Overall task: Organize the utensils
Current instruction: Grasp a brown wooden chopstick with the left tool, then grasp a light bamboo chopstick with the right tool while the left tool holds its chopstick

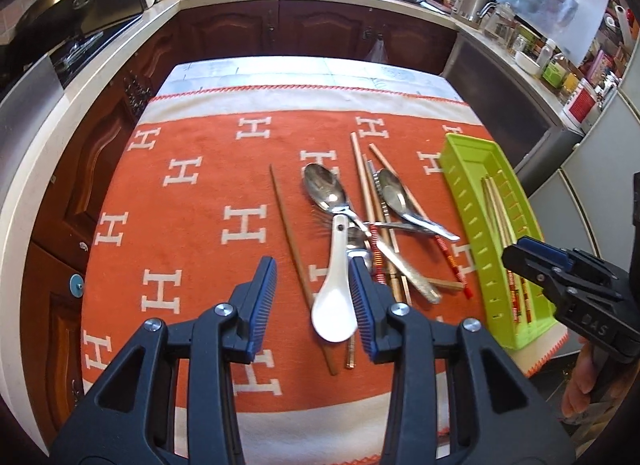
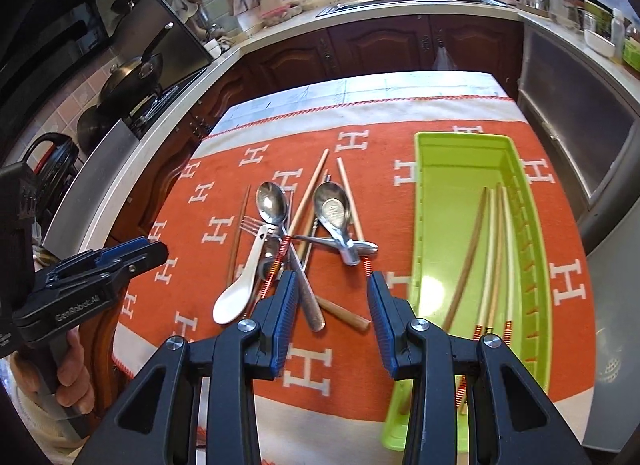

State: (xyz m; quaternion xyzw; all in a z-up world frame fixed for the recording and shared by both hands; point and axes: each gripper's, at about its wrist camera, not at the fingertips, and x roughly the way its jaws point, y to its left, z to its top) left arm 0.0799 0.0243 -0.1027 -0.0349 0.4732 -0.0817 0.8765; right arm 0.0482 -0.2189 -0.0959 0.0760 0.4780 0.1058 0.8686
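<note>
1. Covering the table: an orange cloth (image 1: 192, 225) patterned with white H letters, carrying every utensil in view.
2. Standing along the cloth's right side: a green tray (image 2: 452, 169), long and narrow, with several chopsticks (image 2: 496, 249) lying lengthwise inside, their red-wound ends toward the camera.
3. Hovering over the near end of the pile: left gripper (image 1: 314, 307), jaws parted and gripping nothing, the bowl of the white spoon (image 1: 334, 315) seen between the blue pads, just beside the right-hand pad; contact cannot be told.
4. Hovering between pile and tray: right gripper (image 2: 332, 325), jaws parted and empty, bare cloth and the end of a wooden chopstick (image 2: 346, 315) seen in the gap; a copper-wound chopstick (image 2: 276, 265) runs down to the left pad, another reaches the tip of the right pad.
5. Lying heaped mid-cloth: two metal spoons (image 1: 324, 187), a fork (image 2: 254, 223), and crossed chopsticks.
6. Lying apart, left of the pile: one dark chopstick (image 1: 286, 225).
</note>
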